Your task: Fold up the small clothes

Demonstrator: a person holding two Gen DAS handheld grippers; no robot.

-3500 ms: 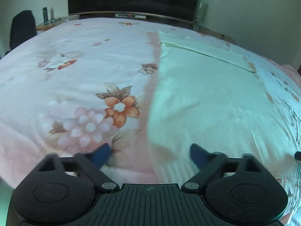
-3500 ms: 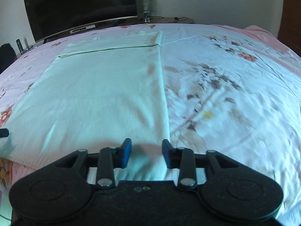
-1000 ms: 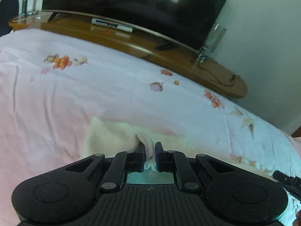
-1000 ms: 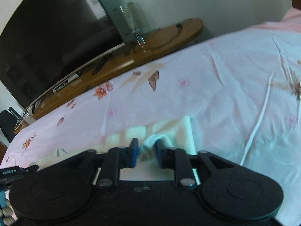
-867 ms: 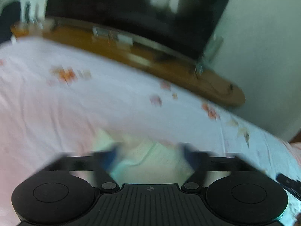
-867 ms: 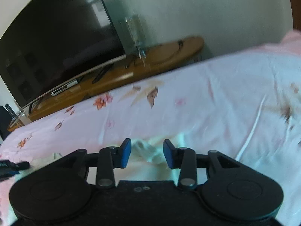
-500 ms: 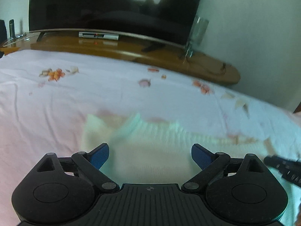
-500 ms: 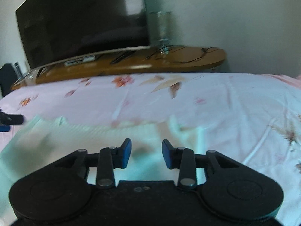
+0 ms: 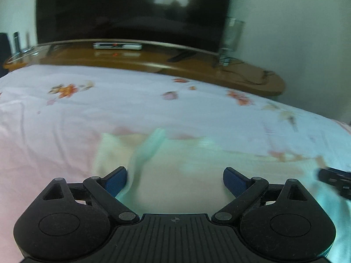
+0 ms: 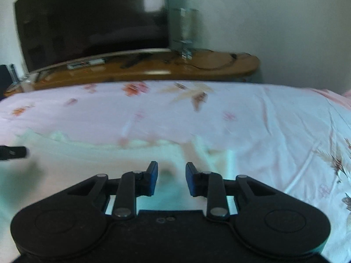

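Note:
A pale cream garment (image 9: 179, 160) lies folded on the flowered bed sheet (image 9: 109, 109), its far edge rumpled and blurred. My left gripper (image 9: 174, 175) hovers over its left part, open wide with nothing pinched. The tip of the right gripper (image 9: 333, 179) shows at the right edge of that view. In the right wrist view the garment (image 10: 87, 160) stretches off to the left. My right gripper (image 10: 171, 173) stands above the garment's right end. Its jaws are closing slightly, a gap remains, and no cloth is pressed between them. The left gripper's tip (image 10: 13, 152) shows at the far left.
Beyond the bed's far edge runs a curved wooden stand (image 9: 153, 63) with a large dark television (image 9: 131, 11) and a tall glass (image 9: 232, 37) on it. Pink flowered sheet (image 10: 263, 131) spreads to the right of the garment.
Both grippers let go of the cloth edge they were pinching a second ago. The left jaws sprang wide, the right parted a little. The cloth dropped flat and both views rolled level.

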